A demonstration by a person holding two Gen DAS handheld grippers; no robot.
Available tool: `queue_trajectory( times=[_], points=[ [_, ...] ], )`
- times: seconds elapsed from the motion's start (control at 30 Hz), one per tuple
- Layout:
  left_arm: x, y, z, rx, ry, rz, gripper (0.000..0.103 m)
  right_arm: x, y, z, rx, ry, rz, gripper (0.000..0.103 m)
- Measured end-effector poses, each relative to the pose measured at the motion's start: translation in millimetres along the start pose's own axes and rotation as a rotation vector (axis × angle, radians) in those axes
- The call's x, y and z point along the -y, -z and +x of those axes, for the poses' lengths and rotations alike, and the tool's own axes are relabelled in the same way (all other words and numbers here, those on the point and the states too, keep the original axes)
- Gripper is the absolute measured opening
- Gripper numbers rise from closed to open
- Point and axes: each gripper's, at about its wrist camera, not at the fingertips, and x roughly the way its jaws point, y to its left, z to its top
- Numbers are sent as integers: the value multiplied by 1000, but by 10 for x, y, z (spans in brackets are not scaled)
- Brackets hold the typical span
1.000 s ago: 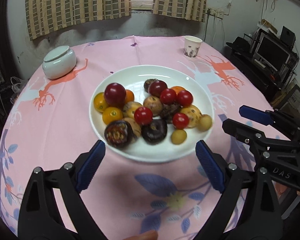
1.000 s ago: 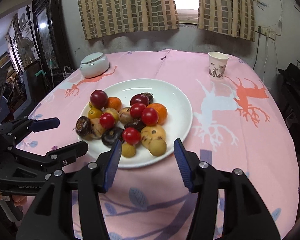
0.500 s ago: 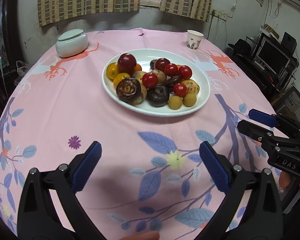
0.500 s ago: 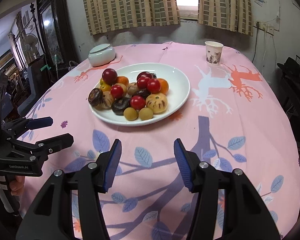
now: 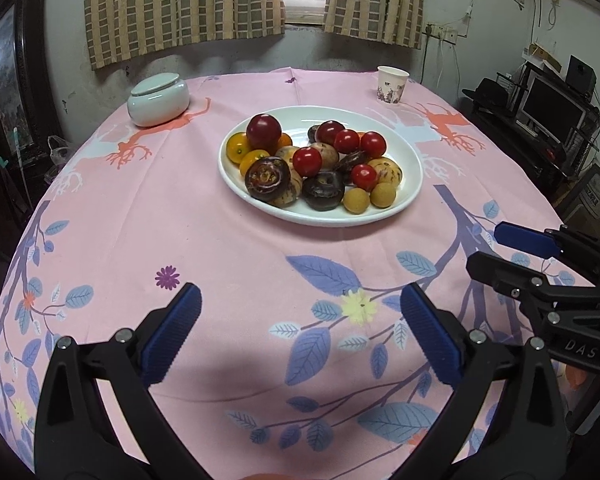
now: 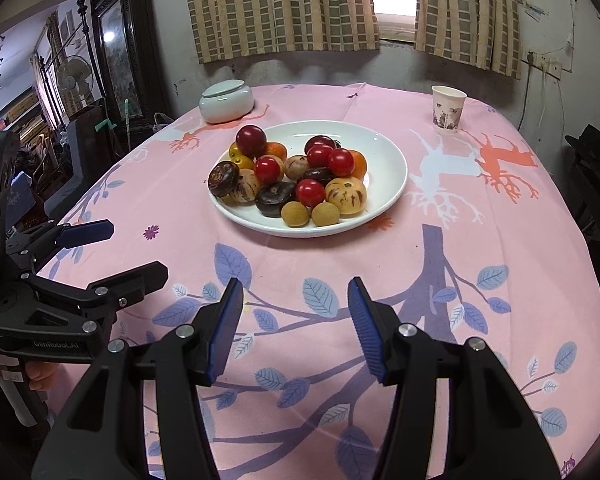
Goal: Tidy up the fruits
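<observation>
A white plate in the middle of the table holds a heap of fruit: red cherry tomatoes, dark purple mangosteens, small oranges, tan longans and a plum. The plate also shows in the right wrist view. My left gripper is open and empty, low over the cloth well in front of the plate. My right gripper is open and empty, also well short of the plate. Each gripper shows in the other's view, the right one and the left one.
A pale lidded jar stands at the back left and a paper cup at the back right. The round table wears a pink cloth with leaf prints. A desk with a monitor stands to the right.
Both grippers have drawn back from the plate toward the table's near edge. The plate and fruit look smaller and farther. Both jaws stay open.
</observation>
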Motion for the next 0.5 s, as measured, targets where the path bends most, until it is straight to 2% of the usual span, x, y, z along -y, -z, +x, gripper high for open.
queue_trajectory(
  times=[0.3, 0.37, 0.5],
  points=[
    [82, 10, -95, 20, -11, 24, 101, -2, 41, 26, -11, 13, 14, 56],
    [85, 11, -97, 18, -12, 24, 101, 3, 45, 21, -10, 13, 19, 60],
    [84, 11, -96, 18, -12, 20, 101, 7, 51, 19, -11, 20, 20, 61]
  ],
)
